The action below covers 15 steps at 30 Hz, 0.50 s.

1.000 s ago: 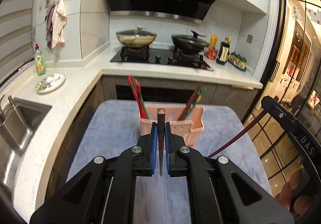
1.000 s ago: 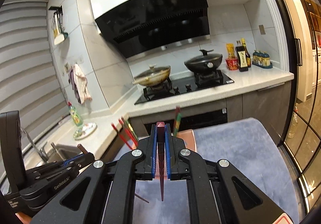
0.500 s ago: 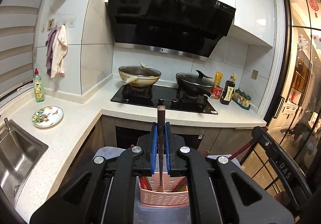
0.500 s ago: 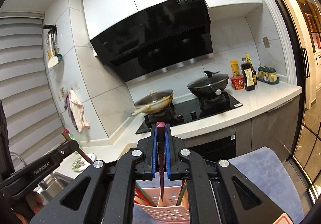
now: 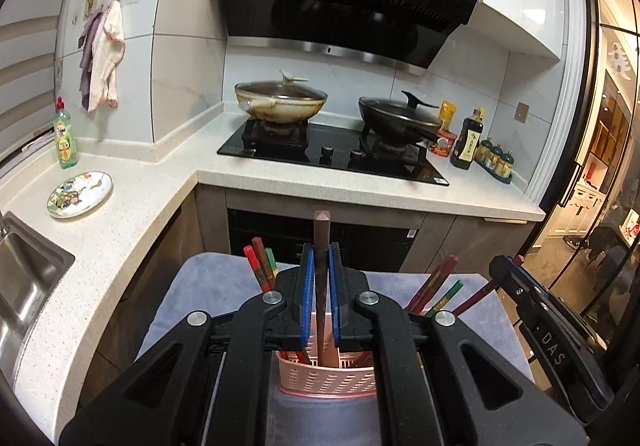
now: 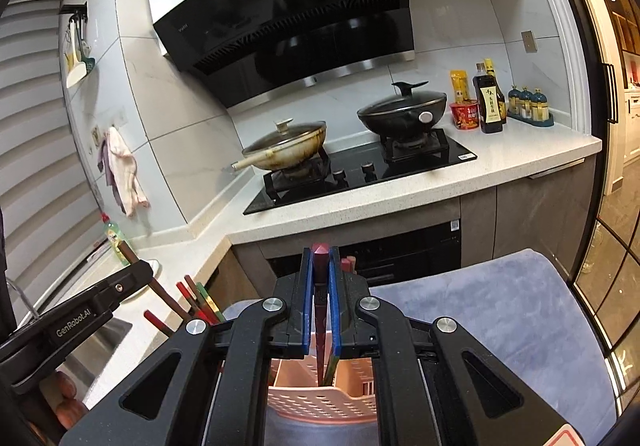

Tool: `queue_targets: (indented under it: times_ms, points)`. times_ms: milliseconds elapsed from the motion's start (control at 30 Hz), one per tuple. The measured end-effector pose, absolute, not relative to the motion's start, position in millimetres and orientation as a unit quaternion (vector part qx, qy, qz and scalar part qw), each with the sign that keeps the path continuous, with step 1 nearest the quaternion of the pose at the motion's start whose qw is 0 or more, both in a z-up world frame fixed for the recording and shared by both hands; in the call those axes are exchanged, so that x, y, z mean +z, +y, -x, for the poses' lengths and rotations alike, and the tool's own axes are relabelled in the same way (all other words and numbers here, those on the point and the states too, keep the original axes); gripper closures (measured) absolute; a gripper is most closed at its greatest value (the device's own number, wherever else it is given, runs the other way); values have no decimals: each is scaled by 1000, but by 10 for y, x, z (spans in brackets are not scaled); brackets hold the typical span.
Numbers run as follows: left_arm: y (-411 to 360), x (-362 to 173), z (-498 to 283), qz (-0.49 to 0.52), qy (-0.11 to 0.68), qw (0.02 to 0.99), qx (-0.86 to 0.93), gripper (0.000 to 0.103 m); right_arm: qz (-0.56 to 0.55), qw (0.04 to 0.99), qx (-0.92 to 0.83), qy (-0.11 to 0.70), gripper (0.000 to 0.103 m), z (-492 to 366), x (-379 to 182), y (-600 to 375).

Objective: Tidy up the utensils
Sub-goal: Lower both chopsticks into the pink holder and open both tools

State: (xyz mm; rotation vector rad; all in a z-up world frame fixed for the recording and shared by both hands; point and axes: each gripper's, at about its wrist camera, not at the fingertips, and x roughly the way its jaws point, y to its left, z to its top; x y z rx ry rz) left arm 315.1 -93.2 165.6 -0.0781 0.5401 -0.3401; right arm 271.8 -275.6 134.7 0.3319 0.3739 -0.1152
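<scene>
A pink slotted utensil basket (image 5: 328, 380) stands on a grey mat (image 5: 200, 286), and it also shows in the right wrist view (image 6: 320, 402). My left gripper (image 5: 321, 286) is shut on a brown chopstick (image 5: 321, 230), held upright with its lower end inside the basket. My right gripper (image 6: 321, 294) is shut on a dark red chopstick (image 6: 321, 252), held upright with its tip down in the basket. Red and green chopsticks (image 5: 262, 266) lean in the basket's left side, and more chopsticks (image 5: 436, 288) lean on its right.
A white counter (image 5: 120, 214) wraps around the left and back, with a sink (image 5: 24, 278), a patterned plate (image 5: 80, 194) and a green soap bottle (image 5: 66, 136). The hob holds two lidded woks (image 5: 280, 100). Sauce bottles (image 5: 466, 144) stand at the back right.
Both grippers have tilted and come down over the basket. Each chopstick's lower end now sits deeper inside the basket. Both stay shut.
</scene>
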Motion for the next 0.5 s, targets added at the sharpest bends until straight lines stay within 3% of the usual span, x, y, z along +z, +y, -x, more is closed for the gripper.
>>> queue_targets:
  times_ms: [133,200,267,400,500]
  points:
    - [-946,1592,-3137,32,269,949,-161,95,-159,966,-59,193,91,-2737,1305,-2740]
    - [-949,1571,-3115,27,269,950,-157,89,-154,967,-60,192,89,-2708,1309,-2730]
    - [-937,1561,-3087,26,270,951,-151,71,-152,968,-60,191,86,-2678,1325,-2718]
    - [-901,1574,-2996,22,265,953,-145,63,-150,969,-53,188,81,-2586,1369,-2688]
    - [-888,1590,-2886,10,261,956,-131,47,-148,969,-45,190,75,-2457,1386,-2643]
